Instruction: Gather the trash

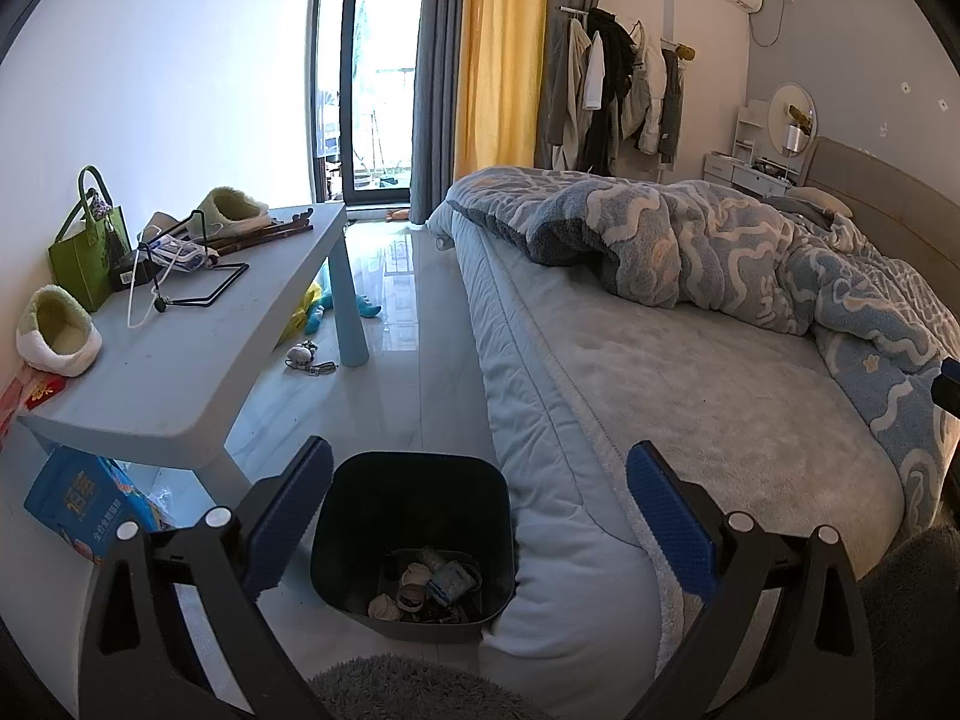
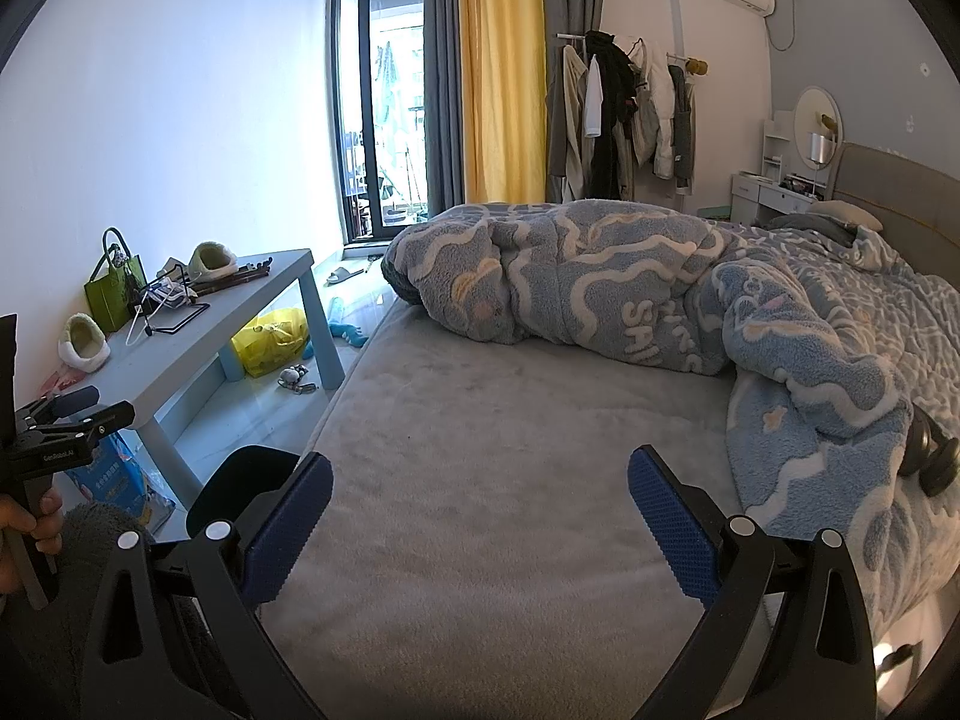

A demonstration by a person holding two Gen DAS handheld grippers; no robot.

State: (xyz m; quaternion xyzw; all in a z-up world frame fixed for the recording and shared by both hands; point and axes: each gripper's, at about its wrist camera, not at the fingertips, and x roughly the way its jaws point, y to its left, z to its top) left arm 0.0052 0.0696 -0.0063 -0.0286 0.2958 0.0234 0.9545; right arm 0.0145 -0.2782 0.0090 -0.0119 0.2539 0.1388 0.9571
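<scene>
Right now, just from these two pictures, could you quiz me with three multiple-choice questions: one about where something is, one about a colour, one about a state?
1. Where does the black bin stand?
A. On the floor between the bed and the low table
B. On the bed
C. On the table

2. What colour is the tote bag on the low table?
A. Red
B. Green
C. White

3. How is the left gripper?
A. Shut on a wrapper
B. Shut, empty
C. Open, empty

Answers: 1 A, it sits on the floor against the bed edge; 2 B, the bag is plainly green; 3 C, its blue pads stand wide apart, holding nothing.
</scene>
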